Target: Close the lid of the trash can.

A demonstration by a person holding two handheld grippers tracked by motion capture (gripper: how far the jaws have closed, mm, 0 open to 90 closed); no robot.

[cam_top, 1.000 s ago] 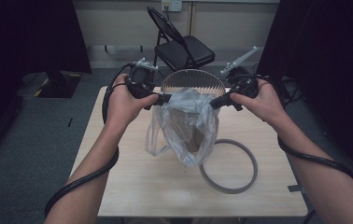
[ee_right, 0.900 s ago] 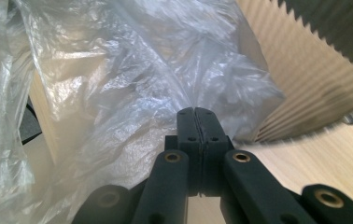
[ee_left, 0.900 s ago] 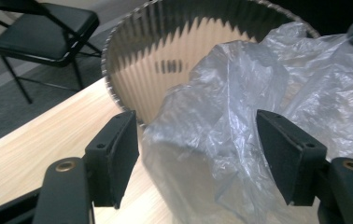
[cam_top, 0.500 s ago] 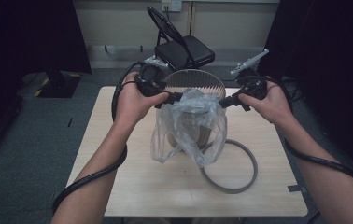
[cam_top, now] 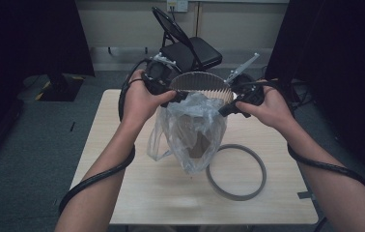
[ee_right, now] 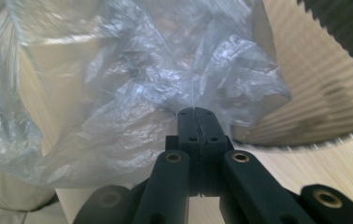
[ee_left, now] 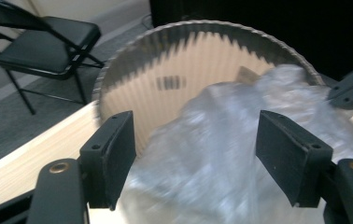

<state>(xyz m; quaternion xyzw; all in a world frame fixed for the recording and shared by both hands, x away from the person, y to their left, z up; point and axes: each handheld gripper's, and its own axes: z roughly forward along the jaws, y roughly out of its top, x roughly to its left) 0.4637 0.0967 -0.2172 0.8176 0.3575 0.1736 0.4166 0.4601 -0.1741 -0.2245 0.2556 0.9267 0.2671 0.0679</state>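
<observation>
A clear plastic bag (cam_top: 192, 130) is held up over the middle of a pale wooden table (cam_top: 137, 193), its lower end hanging just above the tabletop, in front of a round corrugated bin (cam_top: 204, 84) that stands at the far edge. The right gripper (cam_top: 224, 110) is seen with its jaws pressed tightly together on a pinch of the bag's upper edge; in the right gripper view the crumpled film (ee_right: 132, 93) is bunched directly at the closed jaw tips (ee_right: 197, 114). The left gripper (cam_top: 179, 96) is held at the opposite side of the bag's top with its jaws standing wide apart; in the left gripper view the bag (ee_left: 221, 154) is seen between the two pads (ee_left: 114, 158), and no pressing contact can be made out. A grey ring (cam_top: 236, 171) lies flat on the table to the right of the bag, near the right edge, close to the bag's lower end but whether it is touched cannot be told. Bare tabletop is left along the near edge and on the left side, where the forearms come in. Beyond the far edge a folding chair (cam_top: 190, 50) is set close behind the bin, on grey carpet. Counted: one bag, one bin, one ring, one chair, one table, two grippers, each trailing one black cable (cam_top: 98, 176).
</observation>
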